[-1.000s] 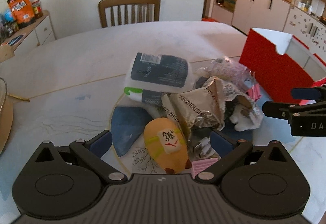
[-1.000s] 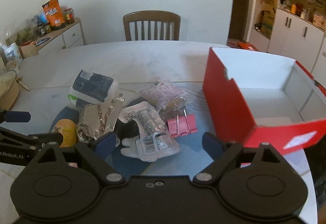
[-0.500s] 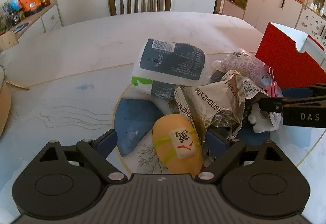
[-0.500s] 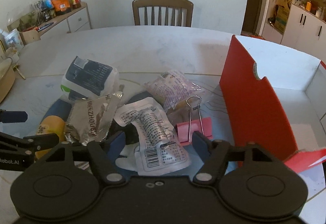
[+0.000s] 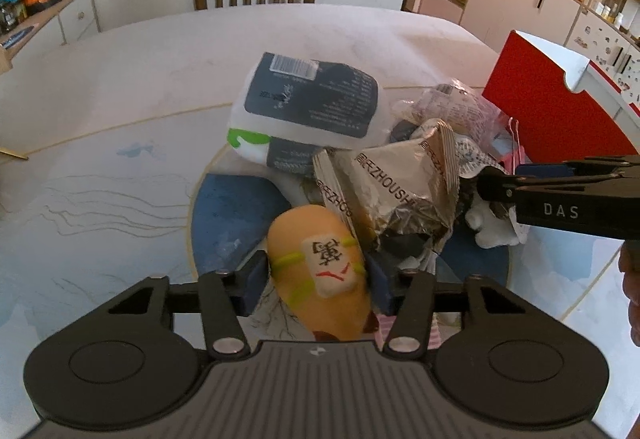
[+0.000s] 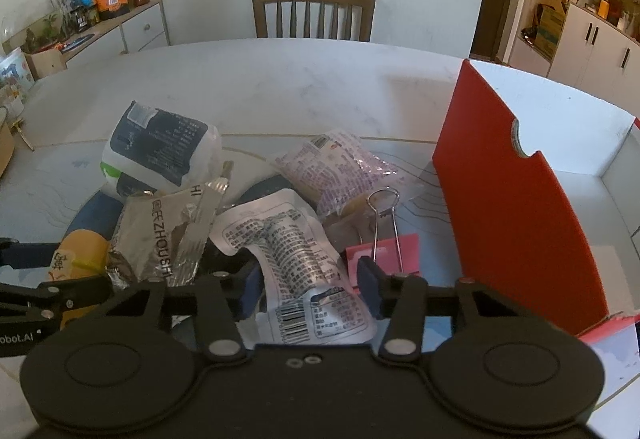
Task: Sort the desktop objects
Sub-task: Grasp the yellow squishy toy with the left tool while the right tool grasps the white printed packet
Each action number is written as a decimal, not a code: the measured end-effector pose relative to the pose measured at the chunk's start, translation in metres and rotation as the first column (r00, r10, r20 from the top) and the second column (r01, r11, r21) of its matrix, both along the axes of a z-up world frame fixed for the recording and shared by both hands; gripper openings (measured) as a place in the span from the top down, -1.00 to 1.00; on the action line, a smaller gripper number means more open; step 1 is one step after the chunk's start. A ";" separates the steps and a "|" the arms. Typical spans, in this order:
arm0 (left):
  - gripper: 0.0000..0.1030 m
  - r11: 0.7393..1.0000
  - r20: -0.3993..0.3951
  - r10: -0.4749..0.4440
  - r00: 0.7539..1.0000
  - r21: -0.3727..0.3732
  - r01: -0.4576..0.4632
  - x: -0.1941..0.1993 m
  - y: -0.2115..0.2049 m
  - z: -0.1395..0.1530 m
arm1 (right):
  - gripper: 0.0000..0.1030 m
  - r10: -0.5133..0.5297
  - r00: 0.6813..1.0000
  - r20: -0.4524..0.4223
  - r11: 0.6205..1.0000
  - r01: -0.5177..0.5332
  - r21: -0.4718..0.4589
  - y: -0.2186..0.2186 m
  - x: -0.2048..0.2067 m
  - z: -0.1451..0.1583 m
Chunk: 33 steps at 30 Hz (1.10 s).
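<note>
Both grippers closed in since a second ago, left gripper clamped on orange mahjong toy, right gripper pinching white foil sachet, pink binder clip just beside.

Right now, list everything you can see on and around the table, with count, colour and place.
yellow toy: 1, yellow-orange with white tile, between left fingers
silver foil packet: 1, silver, pile centre
white printed pouch: 1, white, between right fingers
navy-labelled pack: 1, white and navy, pile's far side
pink-print bag: 1, clear, pink print, beside the box
binder clip: 1, pink, near the box
red box: 1, red outside, white inside, table's right
table: 1, white marble
chair: 1, brown, behind the table
left gripper: 1, black, closed on toy
right gripper: 1, black, around pouch
</note>
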<state>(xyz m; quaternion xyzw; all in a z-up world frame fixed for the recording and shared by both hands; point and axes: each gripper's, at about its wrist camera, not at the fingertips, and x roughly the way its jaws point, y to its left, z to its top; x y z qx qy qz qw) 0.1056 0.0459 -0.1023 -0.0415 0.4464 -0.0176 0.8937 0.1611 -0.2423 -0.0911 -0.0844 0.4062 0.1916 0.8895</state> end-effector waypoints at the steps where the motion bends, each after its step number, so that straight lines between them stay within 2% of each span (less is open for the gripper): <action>1: 0.01 1.000 -0.001 -0.001 1.000 0.001 0.001 0.000 0.000 0.000 | 0.14 0.000 1.000 -0.006 1.000 0.000 -0.005 0.001 0.000 -0.001; 3: 0.02 1.000 -0.002 -0.003 1.000 0.000 0.003 0.000 0.000 0.001 | 0.16 -0.004 1.000 -0.010 1.000 0.004 -0.009 0.002 0.000 -0.001; 10: 0.09 1.000 -0.002 -0.004 1.000 -0.019 0.004 -0.001 0.004 0.001 | 0.49 0.004 1.000 -0.004 1.000 -0.004 -0.011 0.005 -0.002 0.004; 20: 0.11 1.000 0.006 -0.002 1.000 -0.022 0.002 -0.012 0.013 0.006 | 0.66 -0.025 0.999 0.035 0.999 0.026 -0.025 0.003 -0.010 0.016; 33: 0.11 0.998 0.058 -0.022 0.998 -0.052 0.025 -0.038 0.027 0.035 | 0.67 -0.065 0.997 0.032 0.998 0.065 0.017 -0.003 -0.035 0.037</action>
